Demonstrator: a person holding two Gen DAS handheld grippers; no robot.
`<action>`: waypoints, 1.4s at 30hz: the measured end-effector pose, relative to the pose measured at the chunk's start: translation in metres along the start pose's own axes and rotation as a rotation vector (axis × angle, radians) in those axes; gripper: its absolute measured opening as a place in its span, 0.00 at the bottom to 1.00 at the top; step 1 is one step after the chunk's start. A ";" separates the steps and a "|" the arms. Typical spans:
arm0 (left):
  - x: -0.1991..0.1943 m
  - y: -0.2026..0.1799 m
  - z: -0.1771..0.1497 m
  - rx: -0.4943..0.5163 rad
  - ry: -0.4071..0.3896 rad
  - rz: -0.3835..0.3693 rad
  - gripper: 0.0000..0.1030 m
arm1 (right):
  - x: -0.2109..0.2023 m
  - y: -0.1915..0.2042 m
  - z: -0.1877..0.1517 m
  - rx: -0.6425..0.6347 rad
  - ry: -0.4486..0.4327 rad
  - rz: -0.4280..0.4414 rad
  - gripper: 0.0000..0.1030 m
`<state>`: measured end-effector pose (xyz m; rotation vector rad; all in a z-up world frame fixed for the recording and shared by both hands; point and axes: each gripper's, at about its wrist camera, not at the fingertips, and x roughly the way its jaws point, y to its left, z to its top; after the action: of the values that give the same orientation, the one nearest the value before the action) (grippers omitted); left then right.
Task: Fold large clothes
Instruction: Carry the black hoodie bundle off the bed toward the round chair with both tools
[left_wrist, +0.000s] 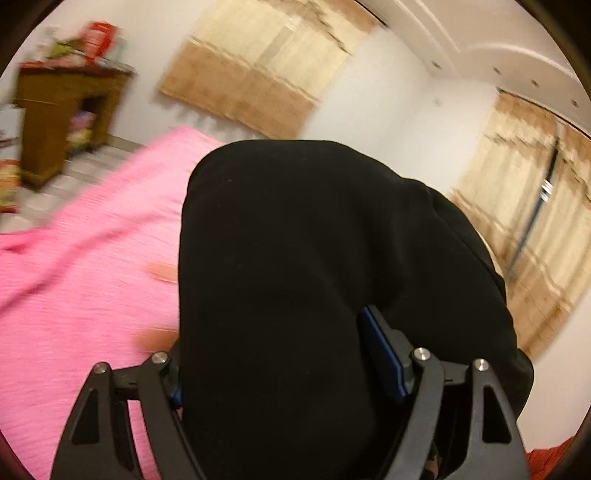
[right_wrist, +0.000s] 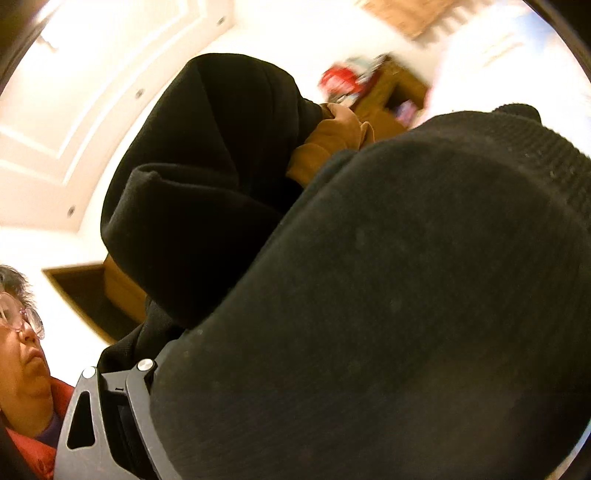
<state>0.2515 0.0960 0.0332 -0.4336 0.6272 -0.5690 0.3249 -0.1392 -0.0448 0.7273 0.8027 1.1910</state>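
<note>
A large black garment (left_wrist: 295, 258) fills the middle of the left wrist view, bunched between the fingers of my left gripper (left_wrist: 273, 332). The gripper is shut on a thick fold of it. One blue pad (left_wrist: 384, 350) shows against the cloth; the other finger is mostly hidden. Below lies a pink bedsheet (left_wrist: 74, 277). In the right wrist view the same black garment (right_wrist: 406, 295) drapes over my right gripper (right_wrist: 332, 350), which is shut on it. Only that gripper's left finger (right_wrist: 140, 402) shows. More black cloth (right_wrist: 207, 184) hangs between the two grippers, off the bed.
A wooden cabinet (left_wrist: 62, 110) with clutter on top stands by the far wall, left of the bed. Beige curtains (left_wrist: 258, 74) hang on the walls. A person in a red top (right_wrist: 37, 454) is close at lower left, and a brown sleeve (right_wrist: 325, 147) reaches behind the cloth.
</note>
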 end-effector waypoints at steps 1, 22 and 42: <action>-0.023 0.012 0.005 -0.019 -0.035 0.050 0.77 | 0.026 0.006 0.010 -0.019 0.040 0.034 0.93; -0.049 0.200 -0.012 -0.187 -0.153 0.830 0.84 | 0.217 -0.067 0.087 0.068 -0.081 -0.174 0.89; -0.081 0.159 -0.030 0.032 -0.110 1.070 0.96 | 0.282 0.009 -0.029 -0.403 0.127 -0.486 0.42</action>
<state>0.2350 0.2606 -0.0396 -0.0538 0.6467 0.4601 0.3443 0.1395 -0.0953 0.1115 0.7567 0.9168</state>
